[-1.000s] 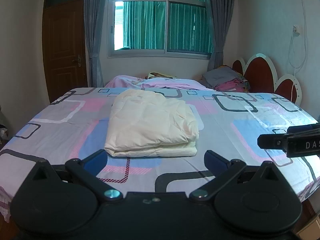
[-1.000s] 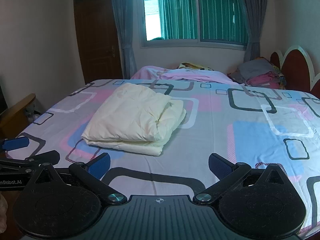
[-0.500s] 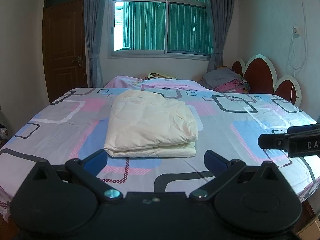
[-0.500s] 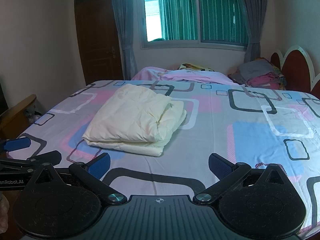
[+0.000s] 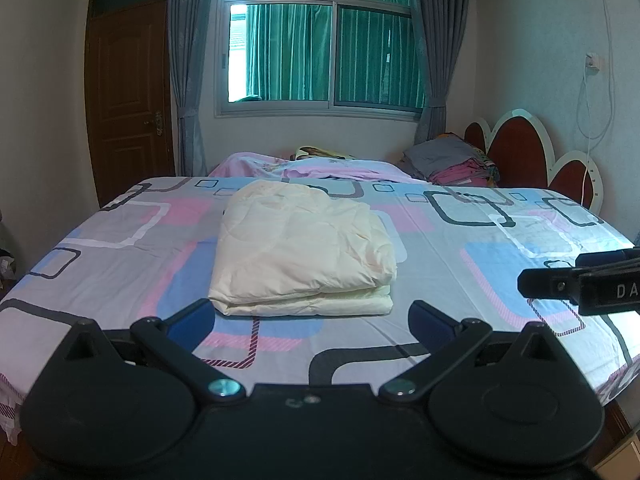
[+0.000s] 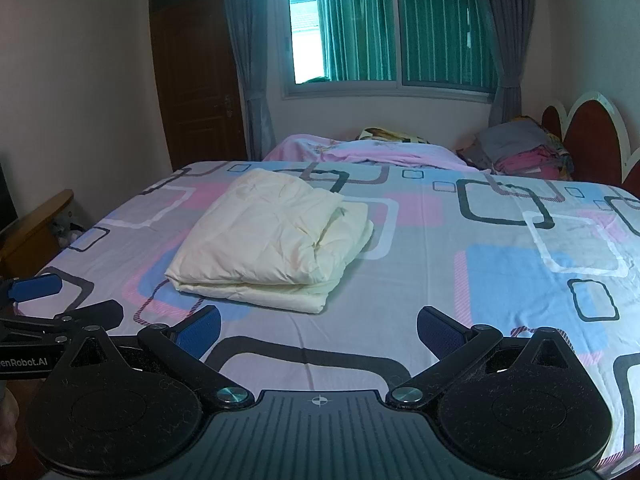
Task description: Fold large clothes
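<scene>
1. The left gripper is held level at the near edge of the bed, its blue-padded fingers spread wide with nothing between them, aimed at the folded cream garment.
2. The right gripper is held the same way beside it, jaws wide apart and empty, short of the garment's near edge; the garment lies ahead and to the left in this view.
3. Each gripper shows in the other's camera: the right one's black finger enters the left view from the right edge, well to the right of the garment, and the left one's blue pad and black linkage sit at the left edge of the right view, left of the garment's near corner.
4. The garment lies on the bedsheet as a thick rectangular bundle in several layers, fold edge toward the grippers, its right side looser and bulging. Neither gripper touches it.
5. Beyond the garment, at the far side of the bed, a rumpled pink blanket lies along the edge, and to the right of that is a stack of grey and pink folded clothes against the red scalloped headboard.
6. Behind the garment on the far wall are a window with green curtains and grey drapes; a brown door stands to its left.
7. Between the grippers and the garment is only open patterned sheet.
</scene>
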